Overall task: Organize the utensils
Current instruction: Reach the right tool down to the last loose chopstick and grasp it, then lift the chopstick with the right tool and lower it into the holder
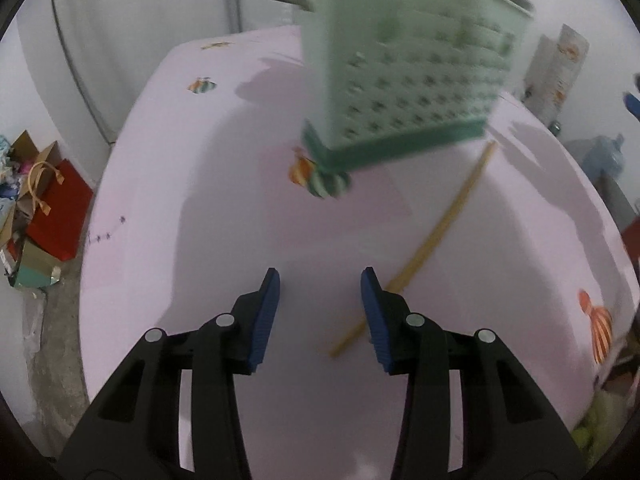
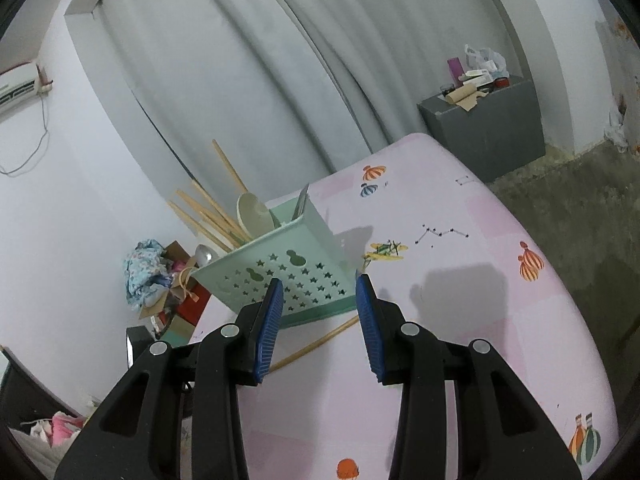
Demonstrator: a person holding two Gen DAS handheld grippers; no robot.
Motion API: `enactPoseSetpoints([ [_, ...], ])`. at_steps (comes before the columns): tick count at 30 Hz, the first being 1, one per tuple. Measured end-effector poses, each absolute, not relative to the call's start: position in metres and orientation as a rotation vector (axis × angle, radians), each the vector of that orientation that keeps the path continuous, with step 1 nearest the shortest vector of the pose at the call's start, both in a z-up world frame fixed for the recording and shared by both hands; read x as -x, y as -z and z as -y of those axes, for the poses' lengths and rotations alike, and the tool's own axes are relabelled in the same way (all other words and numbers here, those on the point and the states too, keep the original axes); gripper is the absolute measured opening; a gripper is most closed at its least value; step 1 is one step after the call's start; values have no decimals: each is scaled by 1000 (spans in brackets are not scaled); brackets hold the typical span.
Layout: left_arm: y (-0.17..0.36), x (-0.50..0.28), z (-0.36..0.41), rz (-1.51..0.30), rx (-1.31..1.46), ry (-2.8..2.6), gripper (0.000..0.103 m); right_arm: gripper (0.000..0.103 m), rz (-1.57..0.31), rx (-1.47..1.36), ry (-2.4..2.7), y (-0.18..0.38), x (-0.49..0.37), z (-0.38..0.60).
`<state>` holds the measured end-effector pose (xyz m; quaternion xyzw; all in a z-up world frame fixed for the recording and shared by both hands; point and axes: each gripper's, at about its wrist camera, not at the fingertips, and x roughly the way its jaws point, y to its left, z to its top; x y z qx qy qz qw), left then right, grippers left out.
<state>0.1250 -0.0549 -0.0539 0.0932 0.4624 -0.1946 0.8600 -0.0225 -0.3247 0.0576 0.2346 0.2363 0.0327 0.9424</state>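
A mint-green perforated utensil holder [image 1: 408, 84] stands on the pink table; in the right wrist view [image 2: 288, 272] it holds several wooden chopsticks [image 2: 208, 212], a pale spoon [image 2: 256, 212], a metal spoon [image 2: 206, 255] and a grey utensil. One wooden chopstick [image 1: 440, 228] lies loose on the table beside the holder and also shows in the right wrist view [image 2: 316, 344]. My left gripper [image 1: 320, 312] is open and empty above the table, its right finger over the chopstick's near end. My right gripper [image 2: 320, 320] is open and empty, in front of the holder.
The pink patterned tablecloth [image 1: 200, 200] covers the table. Bags and boxes, one red [image 1: 56, 216], lie on the floor at left. A grey cabinet [image 2: 484, 128] with clutter stands by the curtain. The concrete floor [image 2: 580, 208] lies beyond the table's right edge.
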Motion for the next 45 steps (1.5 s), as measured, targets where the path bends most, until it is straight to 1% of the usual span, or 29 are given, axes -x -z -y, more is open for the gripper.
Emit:
enactPoseSetpoints([
  [5,53,-95,67,-994,-146,508,39,37,-580,-500,-68,-40,19,316],
  [11,55,-80,81,-1030,-31,632,39,37,-804,-554,-38,5,-7,301],
  [18,58,-61,99,-1073,88,745,39,37,-912,-572,63,39,-34,303],
  [23,63,-57,105,-1101,186,805,39,35,-901,-526,107,41,-41,299],
  [25,62,-54,106,-1101,190,813,39,26,-900,-458,139,40,-46,293],
  [28,61,-50,105,-1112,212,830,39,22,-902,-377,178,38,-52,285],
  [29,61,-49,104,-1114,219,833,39,19,-903,-351,190,37,-53,283],
  [36,63,-46,101,-1129,282,872,39,19,-912,-156,258,35,-65,258],
  [37,64,-46,100,-1130,289,874,39,17,-910,-131,261,35,-67,255],
  [40,63,-46,96,-1133,308,868,38,12,-911,-105,238,35,-69,251],
  [41,63,-46,93,-1129,313,857,38,8,-911,-109,228,34,-69,252],
  [42,63,-47,91,-1126,317,850,38,7,-910,-121,220,34,-68,254],
  [45,61,-51,78,-1105,351,819,38,6,-898,-209,186,33,-62,266],
])
